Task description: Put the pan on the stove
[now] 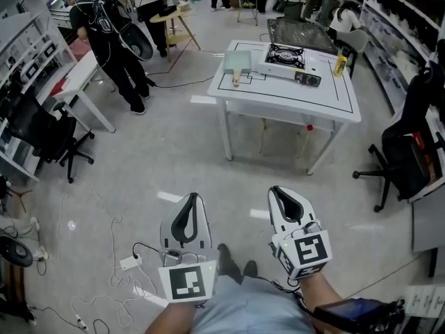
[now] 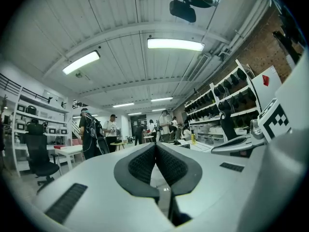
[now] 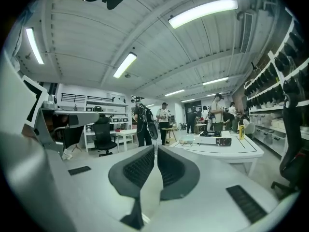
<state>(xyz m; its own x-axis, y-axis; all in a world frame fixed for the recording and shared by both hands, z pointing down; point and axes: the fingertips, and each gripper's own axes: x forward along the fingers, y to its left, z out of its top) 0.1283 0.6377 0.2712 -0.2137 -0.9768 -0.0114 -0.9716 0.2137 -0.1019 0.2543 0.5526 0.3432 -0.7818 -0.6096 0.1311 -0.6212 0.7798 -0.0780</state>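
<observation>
White table (image 1: 292, 99) bears a pale-green, wooden-handled pan (image 1: 236, 62); left claw (image 1: 190, 197) and right claw (image 1: 278, 191) closed.

Bright, even light from ceiling tubes (image 2: 175, 44); soft shadows; strong fisheye bending at edges.

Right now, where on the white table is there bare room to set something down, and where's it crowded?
Bare: the near half of the table, between the stove and the front edge, and the right strip in front of the yellow bottle. The burner is empty too. Crowded: the far half, where the pan sits close beside the stove.
</observation>
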